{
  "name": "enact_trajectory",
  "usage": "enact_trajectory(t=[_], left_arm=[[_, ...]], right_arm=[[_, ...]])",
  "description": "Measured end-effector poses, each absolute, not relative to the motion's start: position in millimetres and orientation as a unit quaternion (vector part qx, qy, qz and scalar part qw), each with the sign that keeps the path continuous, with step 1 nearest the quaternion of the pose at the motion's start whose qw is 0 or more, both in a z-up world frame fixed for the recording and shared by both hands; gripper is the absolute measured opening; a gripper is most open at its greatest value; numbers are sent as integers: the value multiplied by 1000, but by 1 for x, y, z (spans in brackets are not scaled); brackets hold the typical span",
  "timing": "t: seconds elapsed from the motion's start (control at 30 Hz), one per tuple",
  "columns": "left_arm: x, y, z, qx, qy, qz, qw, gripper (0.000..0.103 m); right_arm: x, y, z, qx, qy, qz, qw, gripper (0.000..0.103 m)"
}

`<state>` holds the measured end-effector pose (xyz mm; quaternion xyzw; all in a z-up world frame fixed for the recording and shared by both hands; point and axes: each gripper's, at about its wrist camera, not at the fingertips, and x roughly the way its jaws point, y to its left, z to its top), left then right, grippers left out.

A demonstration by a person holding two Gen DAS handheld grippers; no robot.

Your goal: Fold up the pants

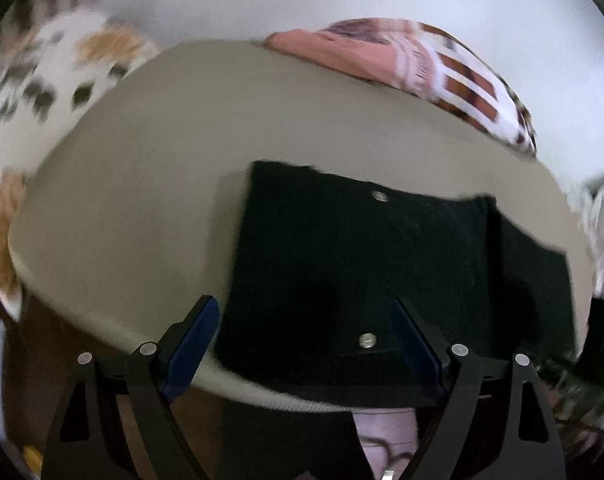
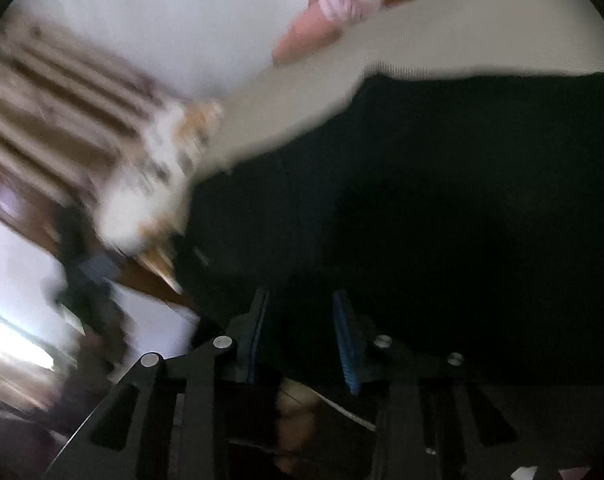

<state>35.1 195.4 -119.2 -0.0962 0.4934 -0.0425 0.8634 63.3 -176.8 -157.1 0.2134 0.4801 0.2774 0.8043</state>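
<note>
While my left gripper (image 1: 303,336) hangs over the near edge of the round beige tabletop (image 1: 142,184), its blue-padded jaws stand wide apart with nothing pinched between them. Below and ahead of them lie the black fabric pants (image 1: 365,264), folded into a flat, roughly rectangular stack near the front rim of the tabletop, two small silver studs showing on the upper layer. One narrower layer sticks out to the right of the stack.

My right gripper (image 2: 302,332) has its jaws drawn much closer together, and dark cloth of the pants (image 2: 441,208) fills the space around and between them; the picture is too dark and blurred for me to tell whether the pads actually press on the fabric.

Farther out, a pink, brown and white patterned cloth (image 1: 433,76) lies at the far edge of the tabletop. Off the left side sits a white fabric with brown and orange patches (image 1: 62,68), badly smeared by motion.
</note>
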Motion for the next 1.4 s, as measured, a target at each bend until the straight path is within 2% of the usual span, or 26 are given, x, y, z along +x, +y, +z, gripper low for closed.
enact_trajectory(t=[0.27,0.5,1.17,1.3,1.4], left_arm=[[20,276,-139,-282,541,-65,790,87],[19,288,-171,-384,553,-134,727,87],[57,267,-181,-352,585,-225,695,90],[57,269,-174,-402,539,-309,673,90],[62,265,-172,-372,542,-329,677,90]], right_arm=[[68,-186,-166,265,476,283,789,24],[70,-188,-166,293,469,281,784,25],[65,-193,-166,301,465,274,786,25],[65,-193,-168,304,464,271,786,25],[65,-193,-168,307,463,269,787,25]])
